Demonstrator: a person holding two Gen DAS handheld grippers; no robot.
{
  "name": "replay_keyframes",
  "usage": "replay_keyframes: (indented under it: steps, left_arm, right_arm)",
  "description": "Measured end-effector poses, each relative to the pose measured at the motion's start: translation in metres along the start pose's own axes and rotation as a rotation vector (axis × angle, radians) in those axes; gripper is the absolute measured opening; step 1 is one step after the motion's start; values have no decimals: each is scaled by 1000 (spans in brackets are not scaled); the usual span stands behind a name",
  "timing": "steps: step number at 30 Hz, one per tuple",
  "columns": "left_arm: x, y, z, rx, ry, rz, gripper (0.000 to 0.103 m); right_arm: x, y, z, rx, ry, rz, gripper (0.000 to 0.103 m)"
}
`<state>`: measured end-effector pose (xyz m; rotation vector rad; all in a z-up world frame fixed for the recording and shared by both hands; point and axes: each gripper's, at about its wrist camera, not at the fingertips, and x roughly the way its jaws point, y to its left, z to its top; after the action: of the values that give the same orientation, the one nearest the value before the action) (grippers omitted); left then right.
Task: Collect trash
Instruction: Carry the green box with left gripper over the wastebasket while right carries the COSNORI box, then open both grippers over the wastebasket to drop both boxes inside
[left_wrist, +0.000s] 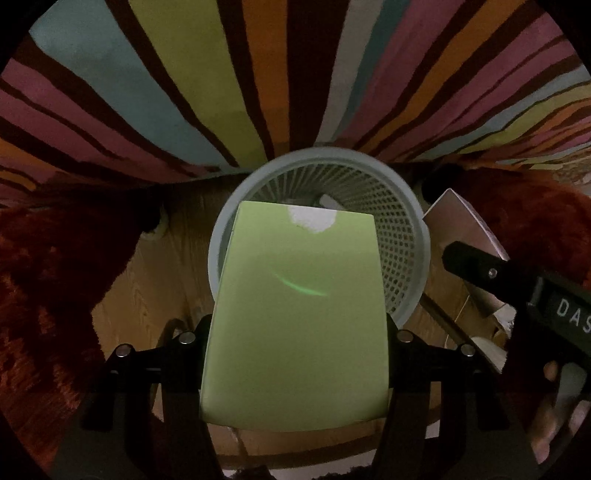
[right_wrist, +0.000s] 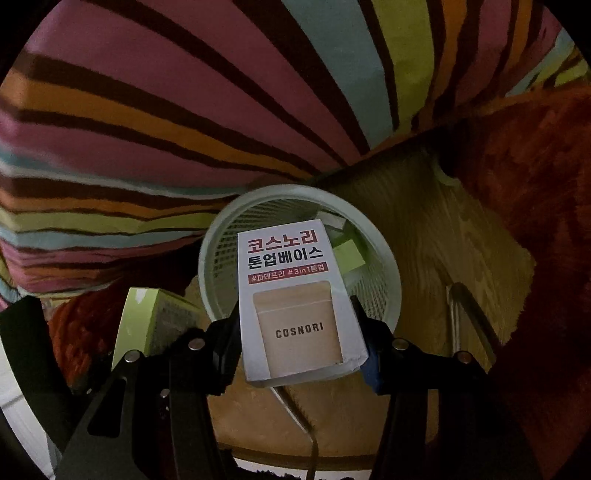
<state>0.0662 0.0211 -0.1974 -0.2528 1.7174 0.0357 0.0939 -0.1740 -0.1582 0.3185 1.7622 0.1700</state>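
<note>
Left wrist: left gripper (left_wrist: 295, 332) jaws pinch a light-green box (left_wrist: 295, 314) by its sides, above a pale mesh wastebasket (left_wrist: 406, 236) on the wood floor (left_wrist: 147, 295); white scrap inside.

Right wrist: right gripper (right_wrist: 301, 332) jaws clamp a white COSNORI box (right_wrist: 295, 295) over the wastebasket (right_wrist: 221, 243); small green box (right_wrist: 349, 254) and a white-edged piece inside.

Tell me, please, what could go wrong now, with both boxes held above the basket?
1. The green box and the white Cosnori box could collide over the one narrow basket.
2. Either box might catch the rim and fall onto the wooden floor.
</note>
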Motion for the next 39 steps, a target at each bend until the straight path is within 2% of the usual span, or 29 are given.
replay_keyframes:
  steps: [7, 12, 19, 39]
  left_arm:
    - [12, 7, 2, -38, 54, -4, 57]
    - [26, 3, 3, -21, 87, 13, 57]
    - [39, 1, 6, -35, 125, 0, 57]
    - [58, 4, 8, -73, 177, -31, 57]
  right_arm:
    - [12, -2, 2, 6, 47, -15, 51]
    - [24, -6, 5, 34, 89, -2, 51]
    - [39, -6, 7, 43, 131, -3, 51]
    - [65, -8, 14, 75, 206, 5, 51]
